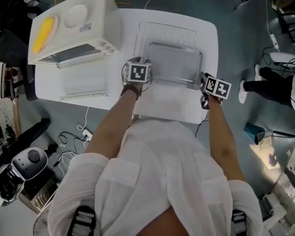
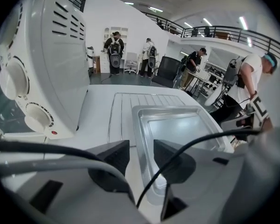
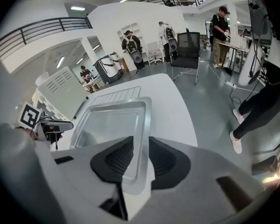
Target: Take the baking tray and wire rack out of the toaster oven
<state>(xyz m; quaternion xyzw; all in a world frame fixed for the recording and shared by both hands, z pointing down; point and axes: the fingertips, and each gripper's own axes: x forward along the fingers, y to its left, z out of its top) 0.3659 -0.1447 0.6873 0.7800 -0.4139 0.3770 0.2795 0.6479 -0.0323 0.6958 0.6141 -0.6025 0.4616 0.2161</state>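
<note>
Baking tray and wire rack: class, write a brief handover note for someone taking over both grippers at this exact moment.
Left gripper: open, with its fingers apart on either side of the baking tray's left rim, not pressing.
Right gripper: fingers sit close astride the tray's right rim; the grip looks let go.
Things: the tray lies on the wire rack on the table, right of the toaster oven, whose door is down.
Done: both are out of the oven.
Left: draw both grippers clear.

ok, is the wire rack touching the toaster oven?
Apart. Head view shows a strip of bare white table between the toaster oven and the wire rack.
</note>
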